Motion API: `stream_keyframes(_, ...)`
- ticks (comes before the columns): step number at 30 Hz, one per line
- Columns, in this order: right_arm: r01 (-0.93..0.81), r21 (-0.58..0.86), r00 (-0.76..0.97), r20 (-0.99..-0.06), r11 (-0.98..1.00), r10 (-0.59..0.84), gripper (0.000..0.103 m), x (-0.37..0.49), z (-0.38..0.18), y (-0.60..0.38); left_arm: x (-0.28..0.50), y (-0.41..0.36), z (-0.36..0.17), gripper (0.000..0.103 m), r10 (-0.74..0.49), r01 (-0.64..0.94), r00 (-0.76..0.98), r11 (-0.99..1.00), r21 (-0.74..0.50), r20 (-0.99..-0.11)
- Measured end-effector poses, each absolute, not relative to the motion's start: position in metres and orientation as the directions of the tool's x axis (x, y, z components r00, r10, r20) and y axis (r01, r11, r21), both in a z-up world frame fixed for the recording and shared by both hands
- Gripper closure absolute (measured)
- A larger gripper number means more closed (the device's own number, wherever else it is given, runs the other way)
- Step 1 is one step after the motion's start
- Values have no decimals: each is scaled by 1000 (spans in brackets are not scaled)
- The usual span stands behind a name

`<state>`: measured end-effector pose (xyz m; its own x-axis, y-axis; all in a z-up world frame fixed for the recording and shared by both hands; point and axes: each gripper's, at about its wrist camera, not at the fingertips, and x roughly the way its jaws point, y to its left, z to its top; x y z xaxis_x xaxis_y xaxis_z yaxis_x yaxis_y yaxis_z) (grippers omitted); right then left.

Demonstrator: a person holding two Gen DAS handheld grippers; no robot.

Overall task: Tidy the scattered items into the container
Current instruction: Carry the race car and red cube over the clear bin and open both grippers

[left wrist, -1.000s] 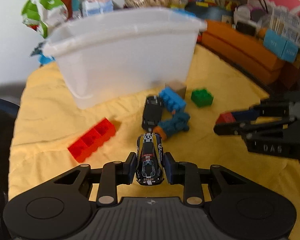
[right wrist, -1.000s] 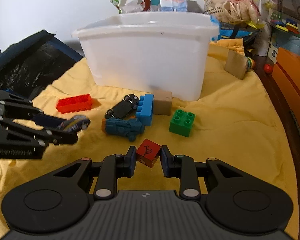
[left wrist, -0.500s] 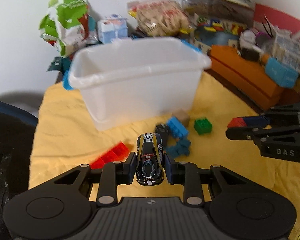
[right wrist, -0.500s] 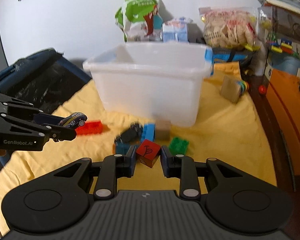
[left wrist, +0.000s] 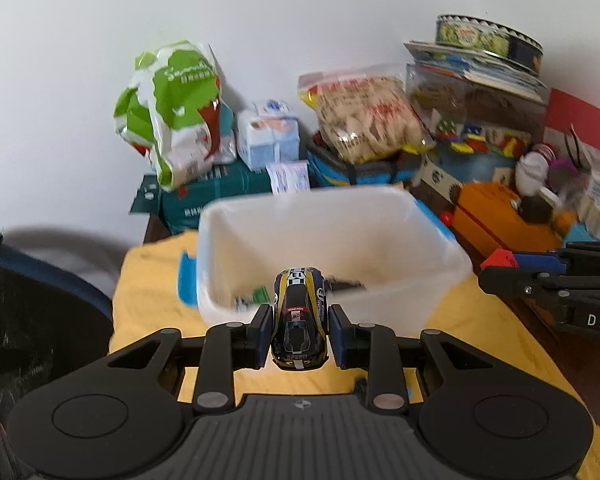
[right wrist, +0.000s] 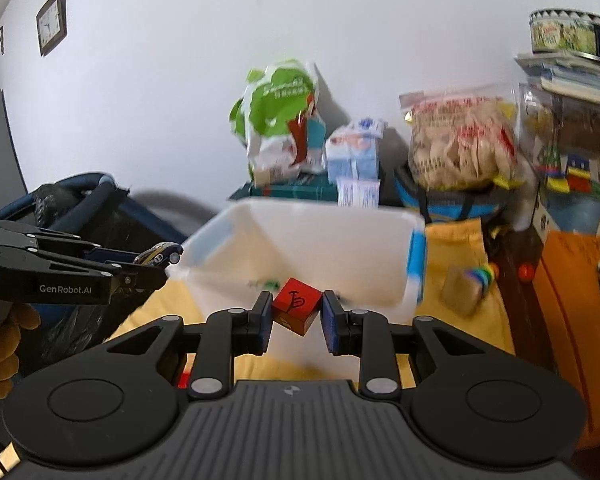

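Observation:
My left gripper [left wrist: 299, 332] is shut on a black and yellow toy car [left wrist: 299, 316], held above the near rim of the white plastic bin [left wrist: 428, 232]. My right gripper [right wrist: 294, 322] is shut on a red cube [right wrist: 297, 307] with a black mark, held just before the bin's [right wrist: 236, 220] near wall. Each gripper shows in the other view: the right one [left wrist: 500, 270] at the bin's right, the left one [right wrist: 156, 268] with the car [right wrist: 160, 253] at its left corner. A few small toys, one green [left wrist: 260, 294], lie blurred inside the bin.
A yellow cloth [left wrist: 148, 276] covers the surface under the bin. Behind the bin stand a green and white bag [left wrist: 176, 112], a blue pack [left wrist: 270, 140] and a snack bag [left wrist: 364, 116]. An orange box [left wrist: 500, 220] lies right. A dark bag [right wrist: 80, 216] lies left.
Both grippers have risen with their toys and moved toward the bin. The view now looks down into the bin. The toys left on the cloth have dropped out of sight.

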<state>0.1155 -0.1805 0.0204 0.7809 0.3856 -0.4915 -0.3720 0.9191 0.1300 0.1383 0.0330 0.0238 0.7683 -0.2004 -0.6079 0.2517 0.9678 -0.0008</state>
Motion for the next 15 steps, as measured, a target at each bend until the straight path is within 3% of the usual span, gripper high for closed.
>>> stream_keyframes(6,-359,122,787,-493,925,370,74,162,27,-178,184,31,39,70,-196,249,767,968,2,-611)
stream_keyframes(13,-334,106,756,-563,937,333,74,208,10,-170,228,29,27,70,-168,224,738,975,2,-653)
stream_keyframes(15,-333,89,735,-599,939,317,72,221,3,-165,240,27,18,65,-153,215,715,977,7,-682)
